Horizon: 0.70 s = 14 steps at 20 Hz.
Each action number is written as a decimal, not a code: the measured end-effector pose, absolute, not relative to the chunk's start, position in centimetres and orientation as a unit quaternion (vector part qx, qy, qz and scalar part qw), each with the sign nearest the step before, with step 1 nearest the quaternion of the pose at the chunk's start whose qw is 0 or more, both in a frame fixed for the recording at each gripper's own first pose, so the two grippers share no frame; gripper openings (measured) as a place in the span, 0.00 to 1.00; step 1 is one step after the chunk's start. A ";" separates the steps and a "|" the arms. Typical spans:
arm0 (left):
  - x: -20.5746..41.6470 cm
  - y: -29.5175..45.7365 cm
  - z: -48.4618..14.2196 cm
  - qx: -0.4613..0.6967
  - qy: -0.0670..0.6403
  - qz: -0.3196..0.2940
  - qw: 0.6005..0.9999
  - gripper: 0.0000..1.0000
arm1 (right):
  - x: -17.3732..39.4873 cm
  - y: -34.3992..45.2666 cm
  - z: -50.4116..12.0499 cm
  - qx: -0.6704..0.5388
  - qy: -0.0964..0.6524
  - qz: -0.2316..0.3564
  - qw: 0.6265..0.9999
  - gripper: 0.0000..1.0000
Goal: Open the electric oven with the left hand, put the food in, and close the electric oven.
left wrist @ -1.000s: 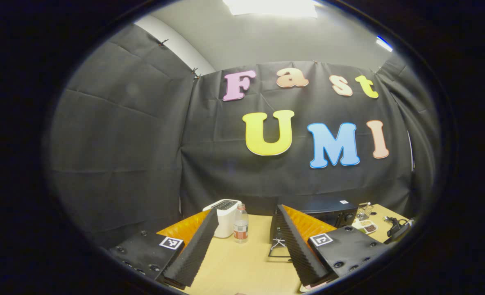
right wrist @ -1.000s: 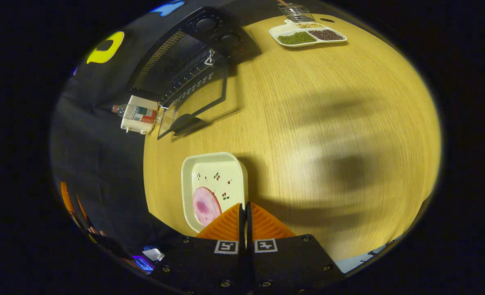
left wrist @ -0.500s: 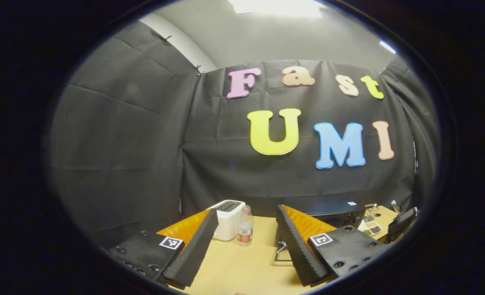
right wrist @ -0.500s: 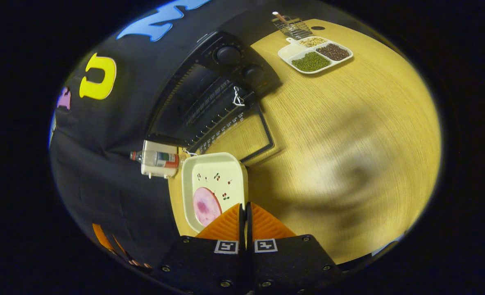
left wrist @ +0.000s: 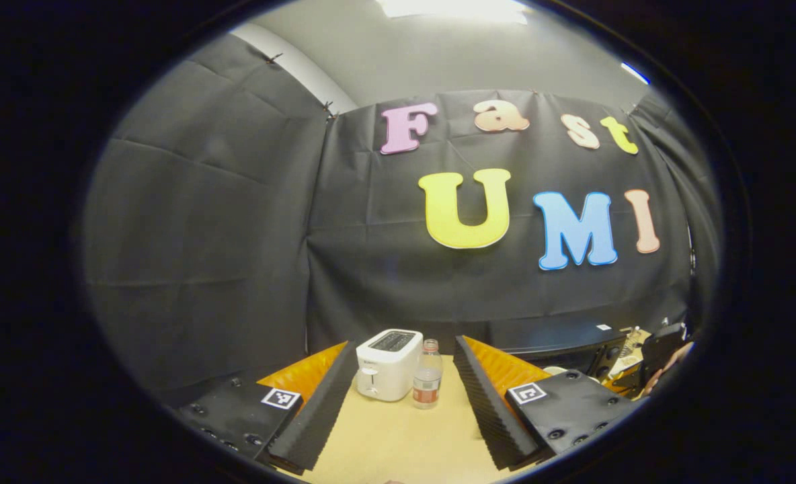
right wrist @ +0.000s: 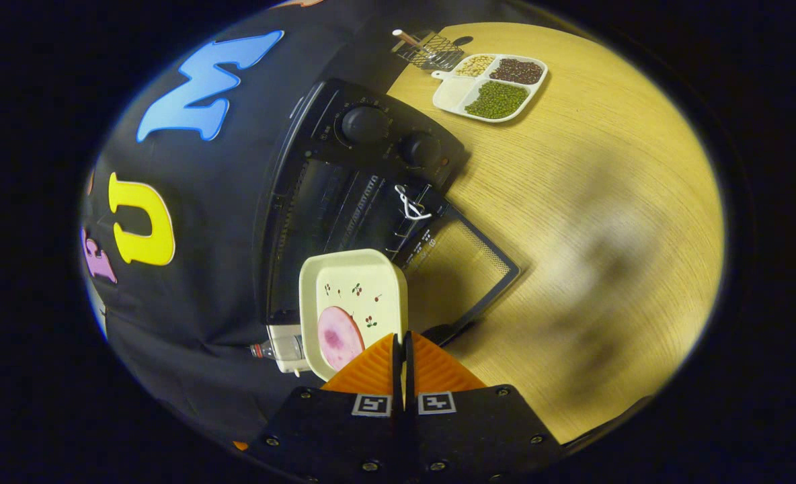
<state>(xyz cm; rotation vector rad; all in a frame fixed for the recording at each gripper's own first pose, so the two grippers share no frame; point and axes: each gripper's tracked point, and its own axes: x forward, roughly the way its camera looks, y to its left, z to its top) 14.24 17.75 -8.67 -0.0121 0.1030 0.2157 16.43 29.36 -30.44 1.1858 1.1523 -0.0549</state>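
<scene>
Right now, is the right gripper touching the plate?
Touching. In the right gripper view the right gripper has its fingers closed together on the near rim of the plate, which hangs lifted in front of the open oven.

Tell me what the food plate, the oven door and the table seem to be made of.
Plate: likely glazed ceramic or melamine; smooth cream surface with small printed cherries, thick rounded rim.
Oven door: apparently glass in a dark frame, probably metal; the table's grain shows through the pane.
Table: wood or wood-look laminate; light, matte, fine straight grain.

Toaster mostly behind plate
</scene>
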 end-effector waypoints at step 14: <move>15.4 21.6 -11.6 0.017 0.082 0.117 0.990 1.00 | 25.4 31.5 -33.9 0.628 0.408 -0.148 0.645 0.00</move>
